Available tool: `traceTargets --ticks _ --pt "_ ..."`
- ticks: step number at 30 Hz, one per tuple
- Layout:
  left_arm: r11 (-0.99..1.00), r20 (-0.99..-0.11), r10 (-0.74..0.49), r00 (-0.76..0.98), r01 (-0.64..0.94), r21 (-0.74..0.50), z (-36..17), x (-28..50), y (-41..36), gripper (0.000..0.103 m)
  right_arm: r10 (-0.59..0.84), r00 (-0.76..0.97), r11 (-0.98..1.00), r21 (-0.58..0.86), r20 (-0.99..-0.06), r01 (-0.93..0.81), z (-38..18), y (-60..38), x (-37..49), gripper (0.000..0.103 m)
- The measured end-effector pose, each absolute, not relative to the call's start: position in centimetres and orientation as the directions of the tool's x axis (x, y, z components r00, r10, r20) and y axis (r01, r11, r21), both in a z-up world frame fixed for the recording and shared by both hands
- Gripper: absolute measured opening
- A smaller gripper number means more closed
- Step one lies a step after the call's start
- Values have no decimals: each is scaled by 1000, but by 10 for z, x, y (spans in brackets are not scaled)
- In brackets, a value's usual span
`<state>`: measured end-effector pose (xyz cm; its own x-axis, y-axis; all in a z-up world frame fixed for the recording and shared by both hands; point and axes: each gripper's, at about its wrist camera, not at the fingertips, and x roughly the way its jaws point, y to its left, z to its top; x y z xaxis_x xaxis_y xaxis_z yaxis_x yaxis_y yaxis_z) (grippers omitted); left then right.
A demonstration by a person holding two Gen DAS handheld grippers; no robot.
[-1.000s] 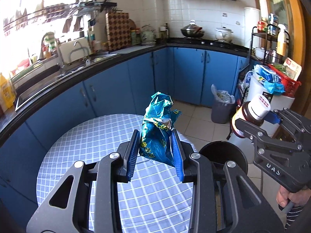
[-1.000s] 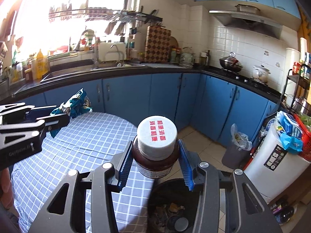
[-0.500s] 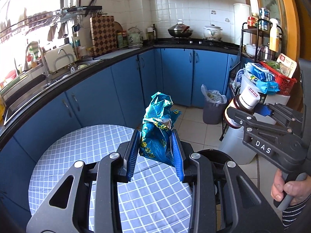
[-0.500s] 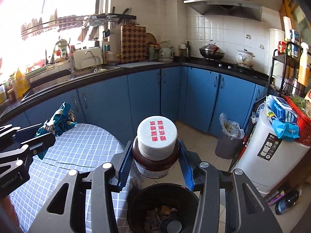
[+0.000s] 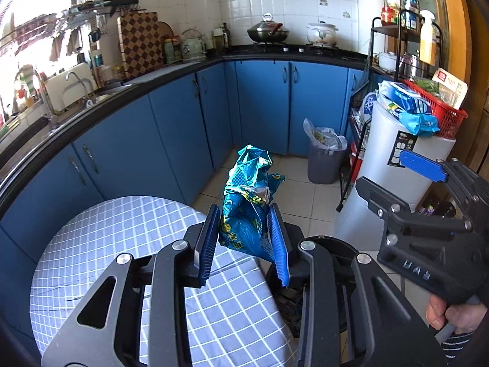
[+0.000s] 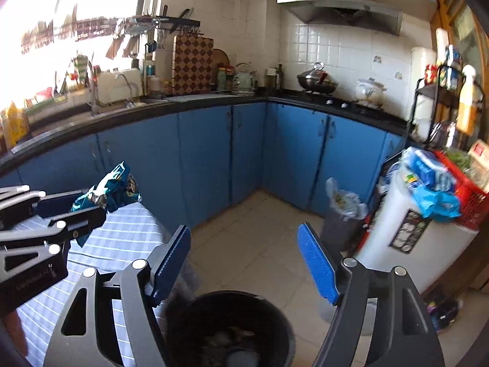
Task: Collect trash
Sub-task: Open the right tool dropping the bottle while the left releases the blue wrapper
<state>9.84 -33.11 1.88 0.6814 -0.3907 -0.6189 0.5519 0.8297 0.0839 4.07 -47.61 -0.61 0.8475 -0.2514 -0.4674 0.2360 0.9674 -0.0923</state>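
At nine o'clock a round desk (image 5: 128, 232) with a checked cloth is seen, its bare top suggesting that little trash is left on it. Above its edge the crumpled blue wrapper (image 5: 249, 202) is pinched upright between the pads of the left claw (image 5: 244, 241) — the blue pads are closed tightly on its lower half, so that the loose top stands free and can be carried without spilling. At about five o'clock from the wrapper, just beside the desk, the black bin (image 6: 229, 327) is placed on the floor, presumably so that trash can be dropped straight down. Directly over its mouth the right claw (image 6: 246, 263) is held wide open and empty — nothing is touched by its pads. The wrapper is judged to be due for the bin next.
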Motion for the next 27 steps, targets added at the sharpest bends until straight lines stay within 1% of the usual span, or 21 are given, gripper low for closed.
traceTargets --ticks 2,6,16,20,24,25,26,27 --pt "823 -622 -396 675 561 86 16 98 -339 34 -281 842 960 -128 -461 250 -8 -476 37 71" --pt "808 -627 -409 663 583 89 13 95 -353 34 -303 836 953 -150 -457 263 -10 -480 32 71" --pt "782 -627 -430 650 615 102 15 88 -381 34 -335 827 941 -122 -452 315 -9 -509 15 71" --pt "772 -623 -436 650 625 112 14 85 -392 35 -346 822 936 -112 -452 333 -10 -518 9 71" --pt "772 -634 -434 640 627 105 13 87 -400 36 -348 817 935 -101 -460 341 -13 -526 6 71" --pt "774 -641 -429 637 625 103 12 89 -401 46 -349 816 934 -100 -461 342 -14 -527 6 71" --pt "778 -644 -424 636 620 100 11 90 -402 69 -349 815 934 -99 -462 344 -14 -528 6 71" --pt "784 -640 -423 641 613 96 11 91 -400 74 -354 813 932 -99 -462 349 -15 -529 5 71"
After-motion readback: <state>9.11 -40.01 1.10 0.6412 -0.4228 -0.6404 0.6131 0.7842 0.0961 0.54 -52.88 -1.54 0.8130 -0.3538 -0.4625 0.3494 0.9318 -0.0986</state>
